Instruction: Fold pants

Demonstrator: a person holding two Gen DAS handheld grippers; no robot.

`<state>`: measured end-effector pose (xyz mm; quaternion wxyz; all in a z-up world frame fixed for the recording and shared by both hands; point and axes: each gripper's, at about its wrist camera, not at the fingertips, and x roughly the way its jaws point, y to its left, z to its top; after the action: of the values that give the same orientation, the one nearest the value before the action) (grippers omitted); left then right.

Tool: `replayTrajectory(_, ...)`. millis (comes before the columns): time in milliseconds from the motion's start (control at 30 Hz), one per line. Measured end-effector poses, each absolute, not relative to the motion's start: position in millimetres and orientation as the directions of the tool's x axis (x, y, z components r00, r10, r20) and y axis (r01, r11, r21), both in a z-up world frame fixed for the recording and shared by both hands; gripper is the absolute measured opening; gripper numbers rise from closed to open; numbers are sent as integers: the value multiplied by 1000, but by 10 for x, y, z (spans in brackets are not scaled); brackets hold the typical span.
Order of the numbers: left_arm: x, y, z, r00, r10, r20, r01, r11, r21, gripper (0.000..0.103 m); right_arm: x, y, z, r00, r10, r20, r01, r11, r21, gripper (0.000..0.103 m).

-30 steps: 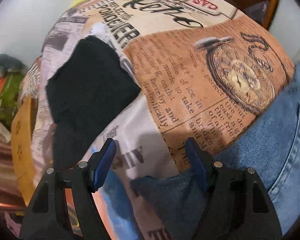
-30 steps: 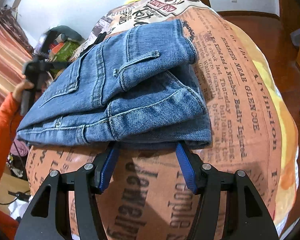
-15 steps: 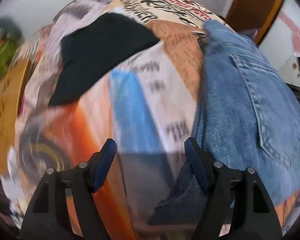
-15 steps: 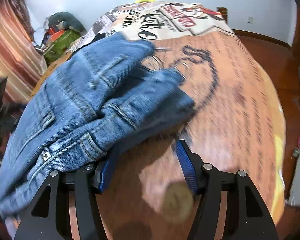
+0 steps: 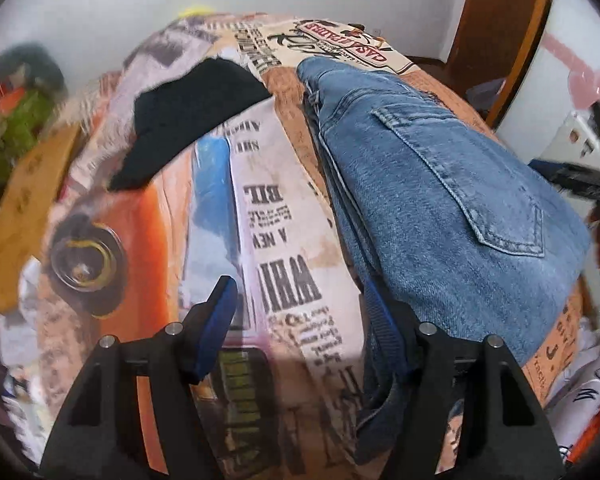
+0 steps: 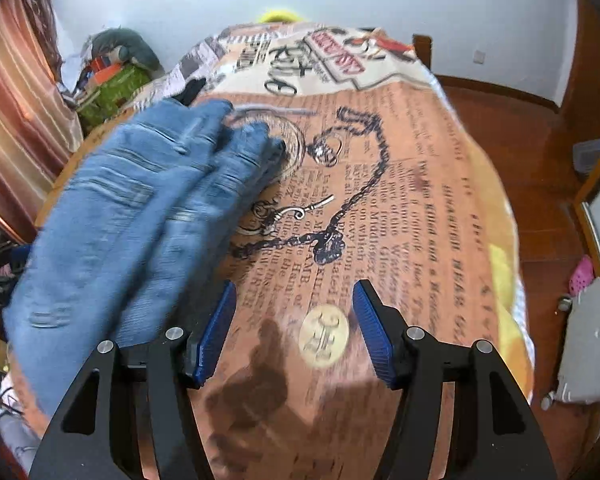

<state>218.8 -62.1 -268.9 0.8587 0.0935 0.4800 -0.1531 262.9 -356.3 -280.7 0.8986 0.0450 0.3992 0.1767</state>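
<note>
While the folded jeans (image 5: 440, 184) run lengthwise away just right of the left gripper (image 5: 300, 320) — jaws closing, empty — the right gripper (image 6: 294, 330), likewise part-open, empty, has them left.

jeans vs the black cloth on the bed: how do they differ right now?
Colour: the jeans are faded blue denim with visible seams and a back pocket; the black cloth is plain with no visible detail.
Size: the jeans look much bigger than the black cloth.
Pose: the jeans are a thick folded stack; the black cloth lies flat and thin.
Shared: both rest on the newspaper-print bedspread, apart from each other.
</note>
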Motion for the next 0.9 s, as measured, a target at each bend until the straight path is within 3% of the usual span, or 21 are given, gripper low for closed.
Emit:
replayTrajectory(133, 2231, -579, -2467, 538, -143, -831, 332, 942, 53, 66, 2388, -3461, -2519, 662, 398, -635, -323, 916, 237, 59)
replayTrajectory(233, 2195, -529, -2198, 573, -208, -793, 329, 944, -9, 66, 2240, -3300, -2412, 673, 434, -600, -378, 898, 225, 66)
replayTrajectory(367, 2053, -597, -2152, 581, -271, -767, 374, 926, -44, 73, 2229, -3037, -2536, 631, 464, -622, -427, 877, 221, 66)
replayTrajectory(500, 2000, -707, -2494, 528, -239, -815, 397, 918, -12, 74, 2267, -2895, -2849, 578, 470, -667, -425, 871, 245, 66)
replayTrajectory(633, 2008, -475, -2631, 520, -300, -799, 348, 930, -123, 74, 2243, -3044, -2947, 563, 496, -661, -414, 862, 294, 66)
replayTrajectory(733, 2107, -388, -2551, 505, -300, -810, 318, 936, -149, 73, 2211, -3132, -2880, 579, 479, -660, -404, 871, 277, 66)
replayTrajectory(900, 2414, -505, -2177, 597, -270, -755, 339, 939, -67, 73, 2235, -3176, -2570, 661, 447, -603, -407, 888, 212, 66)
